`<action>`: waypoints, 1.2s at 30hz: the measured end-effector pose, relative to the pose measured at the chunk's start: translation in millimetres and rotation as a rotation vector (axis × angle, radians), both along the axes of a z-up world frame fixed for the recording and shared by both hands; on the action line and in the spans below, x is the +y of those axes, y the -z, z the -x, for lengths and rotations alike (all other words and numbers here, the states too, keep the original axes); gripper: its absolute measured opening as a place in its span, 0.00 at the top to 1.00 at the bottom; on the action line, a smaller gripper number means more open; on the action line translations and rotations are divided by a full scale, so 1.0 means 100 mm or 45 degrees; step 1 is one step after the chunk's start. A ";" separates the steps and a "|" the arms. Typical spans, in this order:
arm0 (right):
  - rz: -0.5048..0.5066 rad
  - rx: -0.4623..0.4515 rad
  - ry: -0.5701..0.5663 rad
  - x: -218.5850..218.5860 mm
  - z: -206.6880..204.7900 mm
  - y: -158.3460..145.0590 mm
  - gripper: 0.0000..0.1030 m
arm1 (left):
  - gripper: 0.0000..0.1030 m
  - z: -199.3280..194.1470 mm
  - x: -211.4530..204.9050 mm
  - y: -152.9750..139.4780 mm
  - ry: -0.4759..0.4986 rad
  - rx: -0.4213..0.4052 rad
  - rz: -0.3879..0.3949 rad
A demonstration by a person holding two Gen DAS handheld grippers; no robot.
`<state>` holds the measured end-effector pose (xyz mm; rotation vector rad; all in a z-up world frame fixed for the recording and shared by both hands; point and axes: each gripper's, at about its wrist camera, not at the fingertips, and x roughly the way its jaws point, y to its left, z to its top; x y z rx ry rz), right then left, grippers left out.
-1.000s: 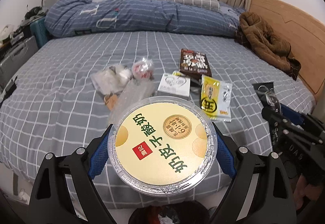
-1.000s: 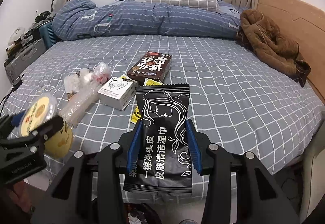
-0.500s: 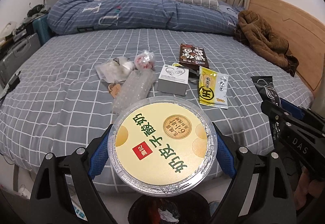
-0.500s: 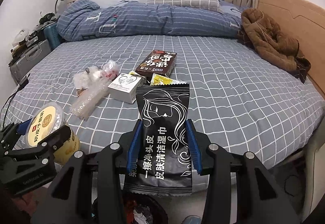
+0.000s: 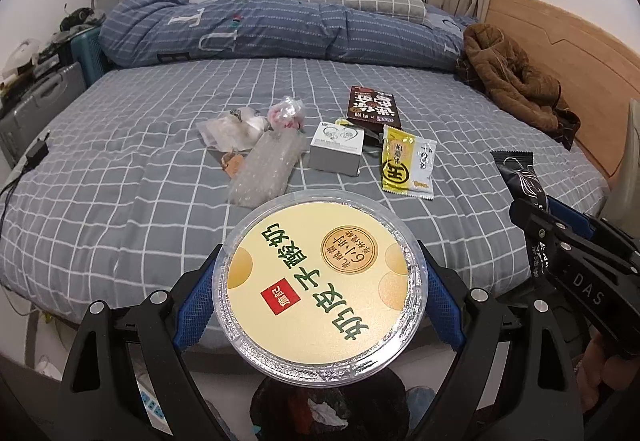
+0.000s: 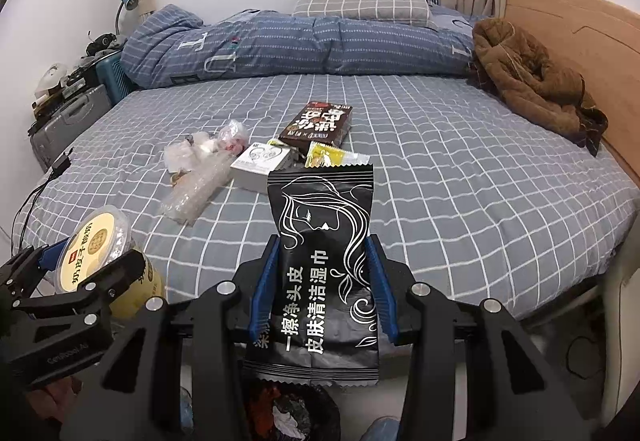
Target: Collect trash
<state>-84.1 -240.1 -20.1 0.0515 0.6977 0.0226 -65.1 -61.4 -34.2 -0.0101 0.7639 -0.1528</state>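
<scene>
Bedroom, grey checked bed (image 5: 120, 169) ahead, and I am carrying two pieces of trash off its near edge.

My left gripper (image 5: 320, 281) is clamping the round yoghurt tub (image 5: 320, 287) across its rim, pads at nine and three o'clock; it looks rigid but light, with a thin clear lid that could buckle if squeezed harder. My right gripper (image 6: 324, 289) is pinching the black wipes packet (image 6: 320, 265) by its long edges; it is soft and slick, so I judge the mid-body hold safest. Both tongs are tilting downward, with the dark trash bin (image 5: 328, 405) showing at six o'clock beneath them. More wrappers are lying at twelve o'clock.
</scene>
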 end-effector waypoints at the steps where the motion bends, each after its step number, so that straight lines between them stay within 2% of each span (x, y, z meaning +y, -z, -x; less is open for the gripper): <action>1: -0.001 0.000 -0.001 0.01 0.02 0.00 0.60 | 0.16 0.04 0.01 0.01 -0.002 0.003 0.000; 15: -0.017 0.060 -0.004 0.10 0.45 0.17 0.60 | 0.16 0.45 0.13 0.16 -0.032 0.071 -0.013; 36: 0.011 0.203 -0.004 0.24 0.89 0.49 0.60 | 0.16 0.94 0.38 0.45 -0.097 0.244 -0.041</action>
